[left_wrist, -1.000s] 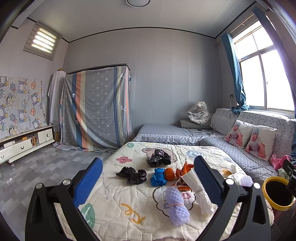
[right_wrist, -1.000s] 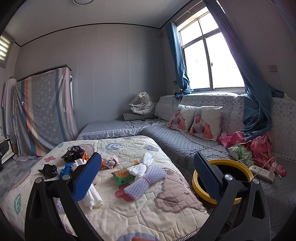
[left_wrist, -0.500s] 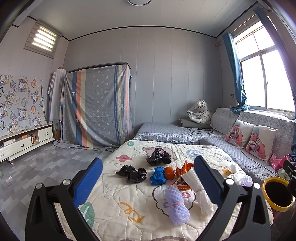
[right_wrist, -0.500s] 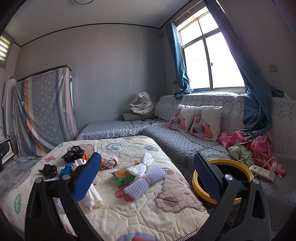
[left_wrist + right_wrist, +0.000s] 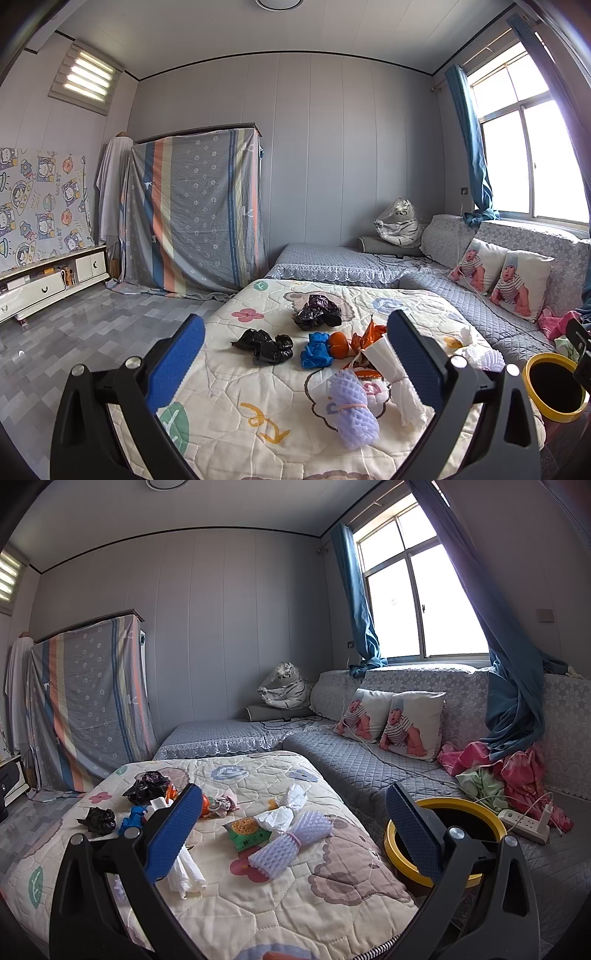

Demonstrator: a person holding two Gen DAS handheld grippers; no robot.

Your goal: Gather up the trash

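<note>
We find both tools raised above the quilted bed, neither touching anything. The left gripper stands wide apart and empty; the right gripper likewise. Trash lies scattered on the quilt: 2 black bags, a blue wad, a purple foam net, a white foam net, a green snack packet and crumpled white paper. The yellow-rimmed bin stands just beside the bed's right edge. We judge collection not yet begun. The next move calls for lowering 1 gripper onto the nearest item, likely a foam net, and closing gently.
</note>
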